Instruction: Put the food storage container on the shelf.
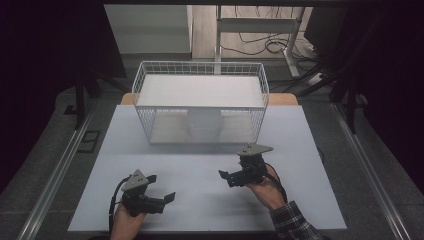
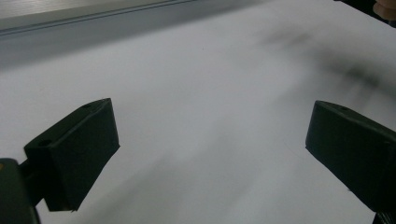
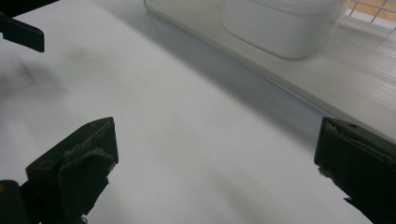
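Right tool [image 1: 231, 176], jaws wide apart w/ nothing between, hovers over white table [image 1: 200, 200] near wire basket [image 1: 145, 85]; white container [image 1: 204, 124] sits inside basket on its lower shelf. Left tool [image 1: 162, 189] also spread, empty, at table's near edge.

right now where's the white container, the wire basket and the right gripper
white container [image 1: 203, 125], high view, on its side wall, seen through the mesh
wire basket [image 1: 200, 64], high view, on its far top rim
right gripper [image 3: 215, 163], right gripper view, midway between its open jaws
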The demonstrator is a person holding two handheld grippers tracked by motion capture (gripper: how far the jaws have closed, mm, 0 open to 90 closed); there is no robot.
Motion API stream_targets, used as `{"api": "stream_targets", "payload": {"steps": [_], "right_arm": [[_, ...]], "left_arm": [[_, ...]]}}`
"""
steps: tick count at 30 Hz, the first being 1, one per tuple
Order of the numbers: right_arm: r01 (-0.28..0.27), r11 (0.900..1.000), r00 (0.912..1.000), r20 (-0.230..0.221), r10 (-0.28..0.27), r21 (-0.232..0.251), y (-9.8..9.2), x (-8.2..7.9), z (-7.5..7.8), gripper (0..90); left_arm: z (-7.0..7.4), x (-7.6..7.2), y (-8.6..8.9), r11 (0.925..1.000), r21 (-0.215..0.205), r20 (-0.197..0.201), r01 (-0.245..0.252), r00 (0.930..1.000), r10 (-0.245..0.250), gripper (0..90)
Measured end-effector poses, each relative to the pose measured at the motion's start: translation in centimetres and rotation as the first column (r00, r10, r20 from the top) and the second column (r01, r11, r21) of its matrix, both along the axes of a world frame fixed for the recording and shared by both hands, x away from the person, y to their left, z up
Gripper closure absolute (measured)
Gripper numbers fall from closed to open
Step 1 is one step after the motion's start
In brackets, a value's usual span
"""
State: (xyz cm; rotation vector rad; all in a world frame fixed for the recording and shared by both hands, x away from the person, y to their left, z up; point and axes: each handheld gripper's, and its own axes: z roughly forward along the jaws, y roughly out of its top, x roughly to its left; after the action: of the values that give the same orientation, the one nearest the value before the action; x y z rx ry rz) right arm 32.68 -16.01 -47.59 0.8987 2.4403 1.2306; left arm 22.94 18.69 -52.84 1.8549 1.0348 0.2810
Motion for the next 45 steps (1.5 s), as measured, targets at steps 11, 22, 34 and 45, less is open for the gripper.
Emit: {"api": "stream_targets", "payload": {"steps": [11, 22, 34, 45], "right_arm": [[-0.003, 0.999, 1.0, -0.002, 0.003, -0.05, -1.2, -1.4, -0.9, 0.0], [0.01, 0.998, 0.9999, -0.011, -0.011, -0.065, -2.6, -2.8, -1.7, 0.0], [0.015, 0.998, 0.9999, -0.001, -0.015, -0.067, -3.8, -3.9, -1.6, 0.0], [0.049, 0.998, 0.9987, 0.012, -0.049, -0.037, -5.7, -4.8, -1.2, 0.0]], "left_arm": [[-0.2, 0.1, -0.1, 1.0, 0.008, -0.011, 0.005, 0.9999, -0.005, 0.9], [-0.4, 0.1, -0.4, 0.999, 0.043, -0.009, 0.008, 0.9999, -0.008, 0.6], [-0.3, 0.0, 0.3, 0.9982, 0.06, -0.005, -0.002, 1.0, 0.002, 0.5], [0.3, -1.5, 2.1, 0.9959, 0.065, 0.029, -0.063, 0.9977, 0.061, 0.4]]}}
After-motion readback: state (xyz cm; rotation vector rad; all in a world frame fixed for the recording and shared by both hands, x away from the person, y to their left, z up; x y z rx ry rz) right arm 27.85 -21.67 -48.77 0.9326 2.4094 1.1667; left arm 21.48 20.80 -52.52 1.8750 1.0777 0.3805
